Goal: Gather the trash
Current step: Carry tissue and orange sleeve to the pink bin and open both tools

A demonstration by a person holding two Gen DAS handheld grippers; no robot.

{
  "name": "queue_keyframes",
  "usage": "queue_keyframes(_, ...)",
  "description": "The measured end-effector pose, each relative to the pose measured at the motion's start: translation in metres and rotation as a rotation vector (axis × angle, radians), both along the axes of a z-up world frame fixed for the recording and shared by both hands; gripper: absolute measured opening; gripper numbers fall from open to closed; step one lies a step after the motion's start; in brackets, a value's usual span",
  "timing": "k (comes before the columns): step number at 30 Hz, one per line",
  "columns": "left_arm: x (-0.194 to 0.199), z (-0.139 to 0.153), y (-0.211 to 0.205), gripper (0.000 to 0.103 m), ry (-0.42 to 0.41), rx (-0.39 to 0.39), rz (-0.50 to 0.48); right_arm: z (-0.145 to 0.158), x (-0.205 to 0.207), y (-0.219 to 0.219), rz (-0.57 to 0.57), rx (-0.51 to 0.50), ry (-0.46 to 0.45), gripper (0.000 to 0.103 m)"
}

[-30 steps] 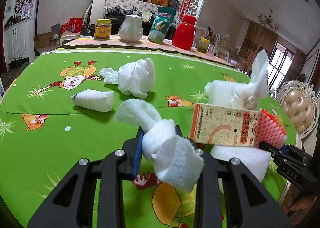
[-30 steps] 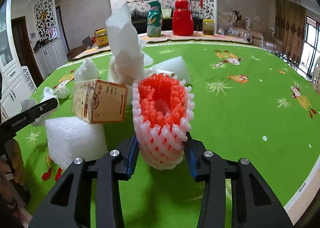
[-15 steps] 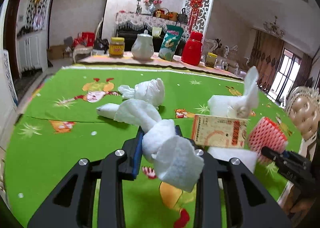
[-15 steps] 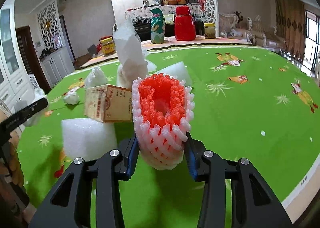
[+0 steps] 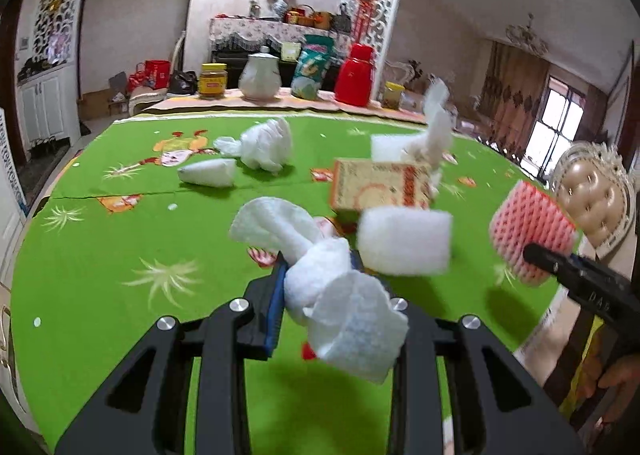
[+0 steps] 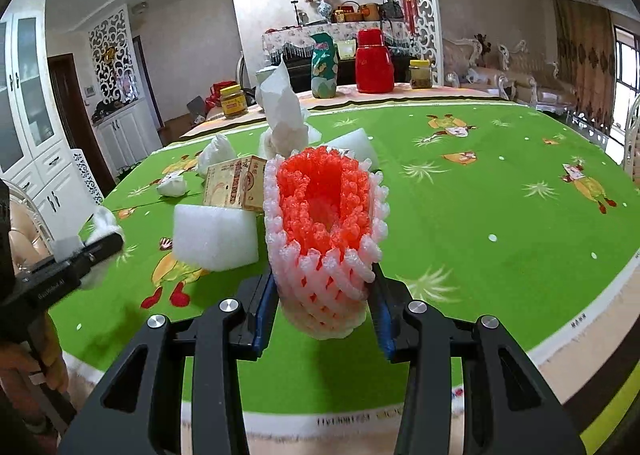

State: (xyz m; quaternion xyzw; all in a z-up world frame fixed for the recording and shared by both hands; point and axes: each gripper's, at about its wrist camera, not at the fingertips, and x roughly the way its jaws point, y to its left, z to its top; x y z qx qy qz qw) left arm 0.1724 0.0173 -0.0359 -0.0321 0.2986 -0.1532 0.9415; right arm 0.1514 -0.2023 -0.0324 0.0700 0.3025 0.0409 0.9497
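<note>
My left gripper is shut on a crumpled white tissue, held above the green tablecloth. My right gripper is shut on a red and white foam fruit net; the same net shows at the right of the left wrist view. On the table lie a white foam block, a yellow printed carton, an upright tissue wad on another foam block, and two more tissue wads.
At the table's far edge stand a red thermos, a green snack bag, a white teapot and two yellow-lidded jars. A padded chair stands at the right. The table's near edge runs below the right gripper.
Both grippers have drawn back from the pile toward the near table edge and risen a little, each keeping its piece. The pile on the table looks smaller and farther away.
</note>
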Motion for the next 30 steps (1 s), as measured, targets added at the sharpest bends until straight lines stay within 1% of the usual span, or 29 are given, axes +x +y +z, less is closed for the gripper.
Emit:
queue_keyframes(5, -0.017, -0.002, -0.022, 0.030, 0.001, 0.024, -0.064, 0.002, -0.019, -0.005, 0.015, 0.000, -0.009, 0.041)
queue_keyframes(8, -0.027, -0.003, -0.040, 0.030, -0.009, 0.059, -0.108, 0.002, -0.032, -0.010, 0.023, 0.011, -0.012, 0.041)
queue_keyframes(13, -0.032, -0.005, -0.069, 0.030, -0.005, 0.075, -0.181, 0.000, -0.051, -0.019, 0.037, 0.011, -0.009, 0.041)
queue_keyframes(21, -0.040, -0.002, -0.114, 0.030, -0.006, 0.087, -0.275, -0.003, -0.079, -0.043, 0.004, -0.015, -0.008, 0.041)
queue_keyframes(27, -0.049, 0.005, -0.156, 0.030, -0.012, 0.082, -0.357, -0.002, -0.099, -0.065, -0.050, -0.040, -0.018, 0.041)
queue_keyframes(30, -0.052, 0.006, -0.179, 0.030, -0.006, 0.078, -0.394, 0.000, -0.113, -0.084, -0.098, -0.062, -0.027, 0.041)
